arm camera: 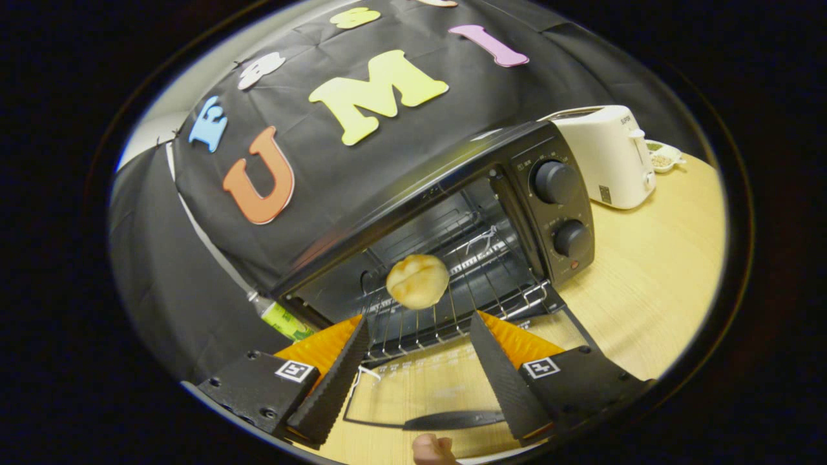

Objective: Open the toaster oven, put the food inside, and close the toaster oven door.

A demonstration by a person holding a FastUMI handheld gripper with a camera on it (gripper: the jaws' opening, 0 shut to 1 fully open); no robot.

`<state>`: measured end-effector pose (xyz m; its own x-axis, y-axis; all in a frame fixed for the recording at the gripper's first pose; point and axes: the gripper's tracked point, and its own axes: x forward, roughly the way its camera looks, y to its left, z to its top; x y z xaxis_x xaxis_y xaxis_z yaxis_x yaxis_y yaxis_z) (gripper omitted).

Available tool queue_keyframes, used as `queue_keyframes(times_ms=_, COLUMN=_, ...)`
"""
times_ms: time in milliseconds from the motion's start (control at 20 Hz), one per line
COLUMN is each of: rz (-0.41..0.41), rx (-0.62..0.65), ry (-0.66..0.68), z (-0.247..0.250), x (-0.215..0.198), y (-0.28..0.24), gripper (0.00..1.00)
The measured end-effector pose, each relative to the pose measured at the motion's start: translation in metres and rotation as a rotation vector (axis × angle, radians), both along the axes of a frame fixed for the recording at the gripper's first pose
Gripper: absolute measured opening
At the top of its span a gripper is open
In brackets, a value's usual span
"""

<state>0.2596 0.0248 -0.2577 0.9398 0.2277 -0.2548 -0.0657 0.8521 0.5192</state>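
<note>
step: bun [417, 281] on oven rack [446, 310] (looks placed) | gripper [418, 336] wide, empty | next: you lift door [446, 387], shut it

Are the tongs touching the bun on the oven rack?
Apart. The gripper view shows the tongs open, both fingertips short of the bun, which sits beyond them on the rack with bare wire showing between.
</note>
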Motion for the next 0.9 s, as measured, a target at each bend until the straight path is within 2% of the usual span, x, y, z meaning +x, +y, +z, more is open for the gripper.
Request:
queue_keyframes(times_ms=250, rz=0.039, rx=-0.085, ry=0.058, z=-0.022, x=-0.042, y=0.015, gripper=1.0)
queue_keyframes(times_ms=500, rz=0.071, rx=-0.236, ry=0.109, z=-0.046, x=-0.076, y=0.016, gripper=1.0)
queue_keyframes(times_ms=600, rz=0.048, rx=-0.298, ry=0.111, z=-0.049, x=-0.083, y=0.008, gripper=1.0)
queue_keyframes(times_ms=900, rz=0.082, rx=-0.362, ry=0.231, z=-0.076, x=-0.108, y=0.015, gripper=1.0)
